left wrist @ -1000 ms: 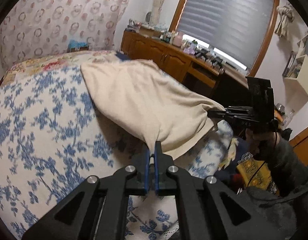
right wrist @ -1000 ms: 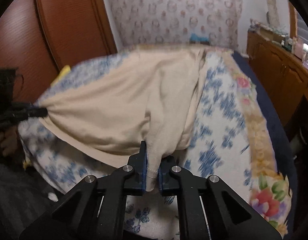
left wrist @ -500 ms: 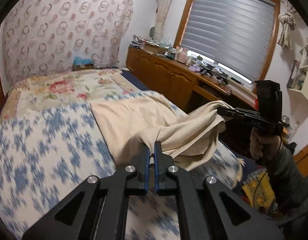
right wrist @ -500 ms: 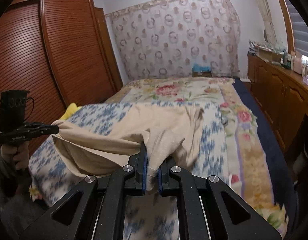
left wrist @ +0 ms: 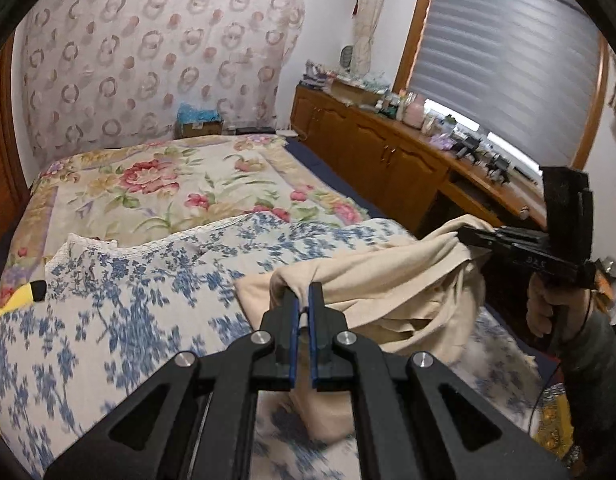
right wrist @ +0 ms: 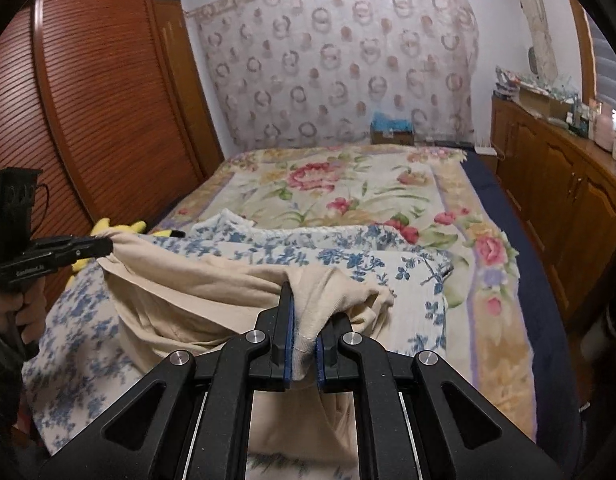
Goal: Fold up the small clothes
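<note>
Gripping cream cloth (left wrist: 387,280) between nearly closed fingers: left gripper (left wrist: 304,300) pinches one edge, right gripper (right wrist: 304,320) pinches a hemmed edge.

Floral-quilted bed (right wrist: 347,184), louvred wooden wardrobe (right wrist: 88,92), cluttered sideboard (left wrist: 379,148) (under a shaded window (left wrist: 503,56)), ring-patterned curtain (left wrist: 156,52).

Dim, warm room; daylight under the window blind (left wrist: 503,64); fisheye bending, dark corners; near bedspread (left wrist: 120,320) motion-blurred
</note>
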A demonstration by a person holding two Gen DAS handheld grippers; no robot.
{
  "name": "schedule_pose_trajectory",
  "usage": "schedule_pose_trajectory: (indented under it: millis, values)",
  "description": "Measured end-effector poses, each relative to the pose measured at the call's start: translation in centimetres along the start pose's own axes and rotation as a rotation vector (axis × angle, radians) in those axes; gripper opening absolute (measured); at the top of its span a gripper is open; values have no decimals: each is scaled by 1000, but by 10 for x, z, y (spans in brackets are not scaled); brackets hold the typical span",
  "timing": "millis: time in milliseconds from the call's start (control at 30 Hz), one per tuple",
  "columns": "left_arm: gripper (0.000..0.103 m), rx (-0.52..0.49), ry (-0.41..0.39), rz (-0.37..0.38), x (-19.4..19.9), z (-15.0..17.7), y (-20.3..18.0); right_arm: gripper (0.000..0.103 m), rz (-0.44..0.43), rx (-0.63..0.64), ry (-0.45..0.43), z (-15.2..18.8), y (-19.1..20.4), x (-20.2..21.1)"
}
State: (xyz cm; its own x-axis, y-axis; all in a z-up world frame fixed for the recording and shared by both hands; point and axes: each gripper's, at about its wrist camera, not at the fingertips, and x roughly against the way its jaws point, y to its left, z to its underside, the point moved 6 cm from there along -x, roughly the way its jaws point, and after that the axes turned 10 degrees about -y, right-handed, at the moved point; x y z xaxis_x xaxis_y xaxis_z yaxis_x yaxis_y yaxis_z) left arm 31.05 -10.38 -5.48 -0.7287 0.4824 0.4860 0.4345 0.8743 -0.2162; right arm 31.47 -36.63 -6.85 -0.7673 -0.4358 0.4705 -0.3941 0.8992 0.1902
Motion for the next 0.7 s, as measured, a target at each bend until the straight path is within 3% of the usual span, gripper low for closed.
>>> schedule_pose_trajectory:
  millis: [133, 233, 300, 367, 433, 533, 700]
  values:
    - [0, -9, 47, -23, -29, 4, 10, 6, 4, -12, 42, 7, -11, -24]
    - [0, 11, 83, -23, -46, 12, 19, 12, 25, 9, 69, 12, -14, -35]
    - [1, 21, 95, -10, -52, 16, 22, 17, 30, 21, 78, 12, -14, -38]
    - [1, 25, 102, -1, -54, 19, 24, 37, 52, 34, 59, 5, -15, -36]
    - [5, 20, 102, 5, -52, 18, 25, 42, 66, 52, 36, -2, -15, -31]
    - [11, 2, 84, -3, -42, 15, 25, 43, 85, 97, 20, -9, -12, -22]
    - [17, -5, 67, 11, -25, 13, 27, 43, 13, 190, 64, 2, 20, -24]
